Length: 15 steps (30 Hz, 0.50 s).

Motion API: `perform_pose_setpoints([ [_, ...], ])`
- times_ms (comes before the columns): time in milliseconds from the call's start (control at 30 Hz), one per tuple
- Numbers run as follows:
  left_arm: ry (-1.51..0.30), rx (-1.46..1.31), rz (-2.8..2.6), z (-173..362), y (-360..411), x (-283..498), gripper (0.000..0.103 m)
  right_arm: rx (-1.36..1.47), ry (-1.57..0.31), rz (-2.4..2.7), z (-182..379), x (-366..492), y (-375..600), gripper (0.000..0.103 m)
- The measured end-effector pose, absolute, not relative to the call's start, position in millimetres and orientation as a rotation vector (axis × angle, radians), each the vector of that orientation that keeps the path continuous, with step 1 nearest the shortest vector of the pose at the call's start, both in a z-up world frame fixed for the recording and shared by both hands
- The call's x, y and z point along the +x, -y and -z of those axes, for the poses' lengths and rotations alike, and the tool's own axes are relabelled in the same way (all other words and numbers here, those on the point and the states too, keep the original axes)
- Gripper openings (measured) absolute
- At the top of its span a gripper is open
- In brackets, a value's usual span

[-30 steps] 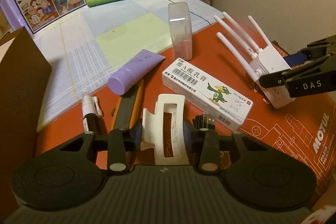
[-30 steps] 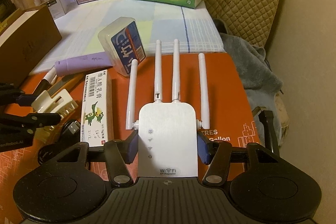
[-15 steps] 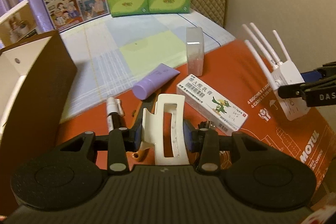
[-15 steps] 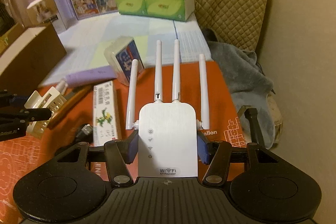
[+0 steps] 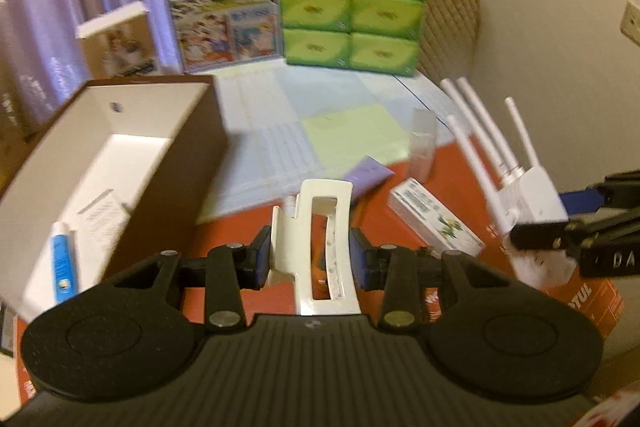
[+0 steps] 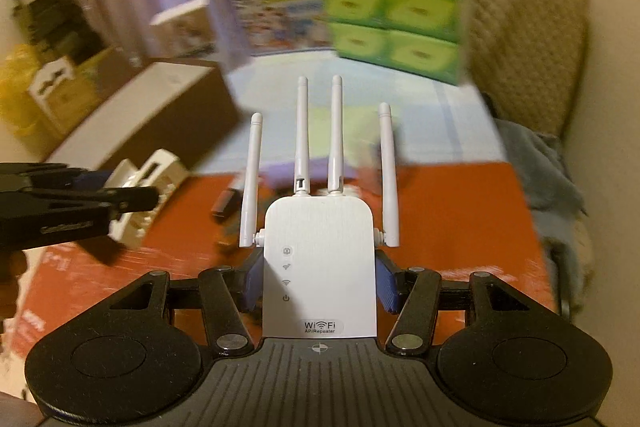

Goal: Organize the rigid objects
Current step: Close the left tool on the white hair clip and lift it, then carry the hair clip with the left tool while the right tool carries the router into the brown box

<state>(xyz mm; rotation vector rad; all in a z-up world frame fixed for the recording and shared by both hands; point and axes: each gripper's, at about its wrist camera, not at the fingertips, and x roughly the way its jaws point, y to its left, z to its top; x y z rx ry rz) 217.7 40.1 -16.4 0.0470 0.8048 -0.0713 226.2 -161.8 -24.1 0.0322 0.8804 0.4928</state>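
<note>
Hair clip (image 5: 316,247), white and rectangular, is pinched between the blue pads of the left tongs (image 5: 311,259) and held above the orange surface (image 5: 448,163). A white WiFi repeater (image 6: 320,267) with four upright antennas is clamped in the right tongs (image 6: 320,281), also clear of the surface. To the left, an open brown box (image 5: 176,163) with a white interior is seen, a blue-and-white tube (image 5: 62,267) lying inside it. On the surface beyond, a white medicine carton (image 5: 434,215), a purple tube (image 5: 368,173) and a clear upright case (image 5: 423,145) are placed. Farthest back, green tissue packs (image 5: 352,7) are stacked.
</note>
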Motion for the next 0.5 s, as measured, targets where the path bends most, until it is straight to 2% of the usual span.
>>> perform_pose_setpoints([
  [500,-0.736,-0.014,-0.139,-22,-153,179,0.035,-0.003,-0.843,-0.784,-7,224,9,0.052],
])
